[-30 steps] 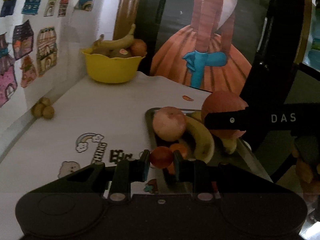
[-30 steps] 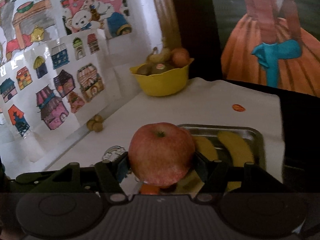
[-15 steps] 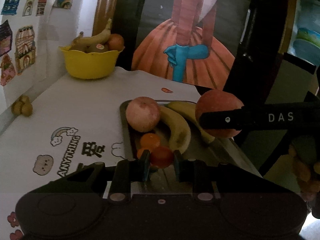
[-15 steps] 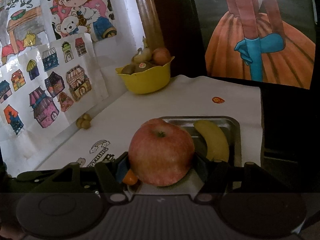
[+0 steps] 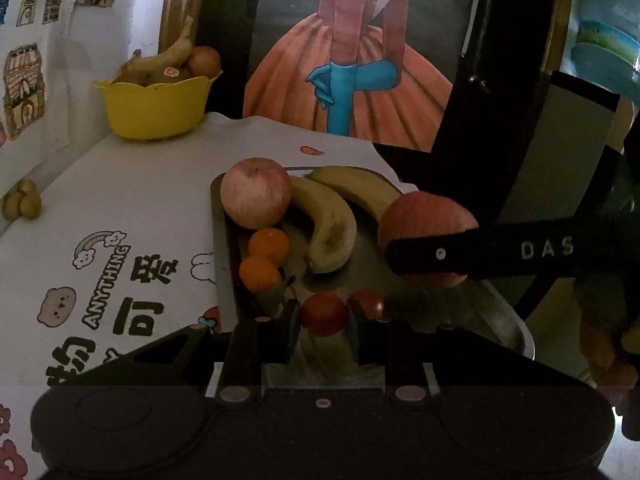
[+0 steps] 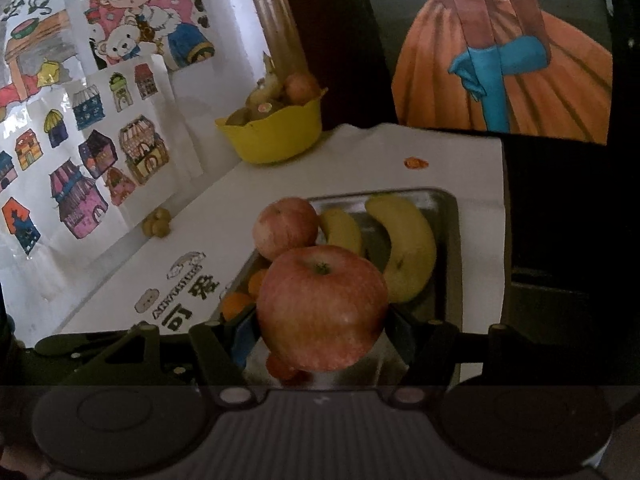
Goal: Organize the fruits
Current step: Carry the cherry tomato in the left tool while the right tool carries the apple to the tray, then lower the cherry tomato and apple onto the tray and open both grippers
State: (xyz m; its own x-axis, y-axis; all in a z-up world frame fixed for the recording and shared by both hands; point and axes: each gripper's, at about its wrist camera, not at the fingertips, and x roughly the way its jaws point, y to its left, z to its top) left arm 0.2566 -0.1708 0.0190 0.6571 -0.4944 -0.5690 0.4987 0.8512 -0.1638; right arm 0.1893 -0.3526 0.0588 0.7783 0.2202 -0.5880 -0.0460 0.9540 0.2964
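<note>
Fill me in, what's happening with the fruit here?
A person with tongs in each hand is sorting fruit into a metal tray. The left tongs are shut on a small tomato, low over the tray's near end beside another tomato. The right tongs grip a big apple above the tray. Already in the tray: another apple, two bananas, two oranges. A yellow bowl at the table's far end holds more fruit.
</note>
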